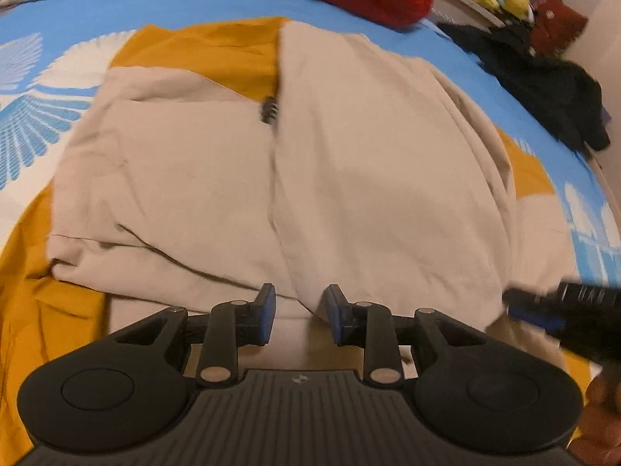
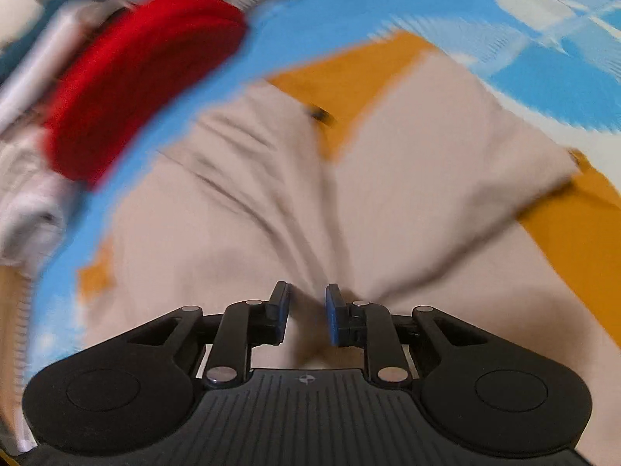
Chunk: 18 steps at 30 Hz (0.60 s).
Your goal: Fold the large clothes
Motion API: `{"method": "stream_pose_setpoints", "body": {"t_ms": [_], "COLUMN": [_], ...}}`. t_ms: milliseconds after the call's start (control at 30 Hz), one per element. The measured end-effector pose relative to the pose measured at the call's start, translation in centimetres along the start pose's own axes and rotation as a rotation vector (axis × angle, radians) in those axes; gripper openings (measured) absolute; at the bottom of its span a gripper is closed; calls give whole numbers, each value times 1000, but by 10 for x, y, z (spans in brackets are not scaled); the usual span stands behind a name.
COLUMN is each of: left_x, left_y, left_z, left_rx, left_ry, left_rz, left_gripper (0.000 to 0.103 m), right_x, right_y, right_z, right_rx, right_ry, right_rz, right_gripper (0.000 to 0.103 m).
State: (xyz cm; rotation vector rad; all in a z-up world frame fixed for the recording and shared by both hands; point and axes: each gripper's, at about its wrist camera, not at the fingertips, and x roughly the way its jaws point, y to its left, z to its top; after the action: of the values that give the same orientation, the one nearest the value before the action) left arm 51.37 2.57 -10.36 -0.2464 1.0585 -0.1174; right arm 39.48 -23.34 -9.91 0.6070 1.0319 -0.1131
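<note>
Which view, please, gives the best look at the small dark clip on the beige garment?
The left wrist view: the dark clip is sharp there, sitting at the seam of the beige garment beside its mustard lining. The right wrist view shows it only as a small motion-blurred smudge.

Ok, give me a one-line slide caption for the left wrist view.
Left gripper, jaws parted, above a folded beige garment lying on mustard-yellow cloth over a blue printed bedsheet.
</note>
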Motion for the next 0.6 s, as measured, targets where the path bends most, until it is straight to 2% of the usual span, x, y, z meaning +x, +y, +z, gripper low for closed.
{"method": "stream_pose_setpoints", "body": {"t_ms": [33, 100, 167, 200, 233, 300, 367, 400, 500, 567, 600], "left_x": [-5, -18, -24, -23, -17, -4, -8, -15, -29, -24, -22], "left_y": [2, 6, 14, 21, 28, 50, 64, 64, 60, 69, 79], "left_z": [4, 11, 17, 19, 21, 22, 22, 25, 32, 34, 33], "left_rx": [-12, -29, -53, -76, -99, -192, -283, -291, -228, -250, -298], "left_ry": [-28, -101, -149, -154, -131, -40, -31, -53, -137, -82, -38], "left_rz": [-3, 16, 55, 98, 144, 213, 185, 174, 184, 206, 206], "left_gripper": [31, 31, 31, 31, 31, 25, 25, 26, 31, 31, 31], "right_x": [3, 1, -10, -15, -17, -11, -6, -6, -18, -29, -35], "right_y": [-1, -3, 1, 4, 4, -4, -14, -17, -18, -18, -19], "right_z": [-1, -2, 1, 3, 5, 6, 4, 3, 6, 10, 11], "right_rx": [-8, 24, 7, -15, -11, 42, 87, 94, 115, 109, 110], "right_ry": [21, 11, -46, -80, -88, -44, 12, 15, -36, -73, -86], "right_rz": [-34, -29, -20, -11, -3, -5, -67, -97, -100, -93, -95], "right_gripper": [22, 22, 22, 24, 26, 26, 27, 27, 27, 27, 27]}}
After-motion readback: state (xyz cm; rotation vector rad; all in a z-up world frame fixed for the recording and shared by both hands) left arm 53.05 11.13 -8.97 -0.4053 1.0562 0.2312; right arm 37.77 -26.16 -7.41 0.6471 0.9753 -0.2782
